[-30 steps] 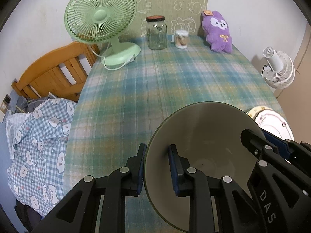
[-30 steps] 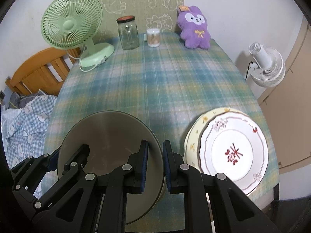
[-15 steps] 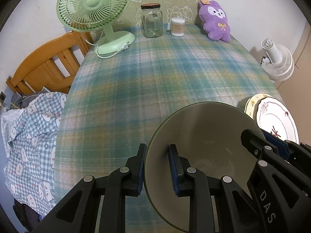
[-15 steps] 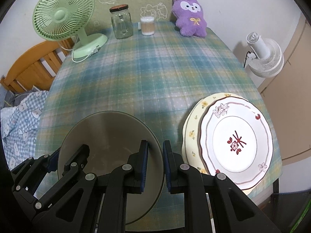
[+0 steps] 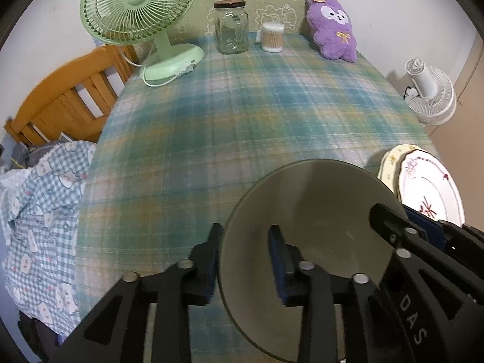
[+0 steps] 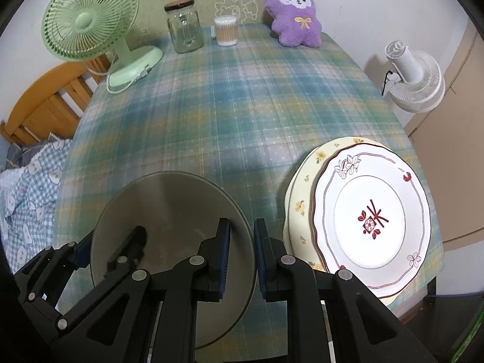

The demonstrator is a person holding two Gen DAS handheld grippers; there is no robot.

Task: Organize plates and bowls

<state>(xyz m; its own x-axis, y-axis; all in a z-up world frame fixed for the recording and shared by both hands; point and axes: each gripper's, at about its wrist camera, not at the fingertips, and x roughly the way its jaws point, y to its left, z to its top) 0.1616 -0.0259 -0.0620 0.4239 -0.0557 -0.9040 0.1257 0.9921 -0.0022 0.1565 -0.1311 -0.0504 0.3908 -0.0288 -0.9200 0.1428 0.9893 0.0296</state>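
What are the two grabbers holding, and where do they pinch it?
Both hold the grey bowl by its rim: the left gripper on its left edge, the right gripper on its right edge.

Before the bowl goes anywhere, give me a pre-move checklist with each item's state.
1. Left claw straddles the bowl rim: ok.
2. Right claw straddles the opposite rim: ok.
3. Bowl empty: ok.
4. Plate stack, white plate on yellow plate, settled: ok.
5. Stack safely inside the table edge: not ok, it overhangs.
6. Bowl lifted off the tablecloth: cannot tell.
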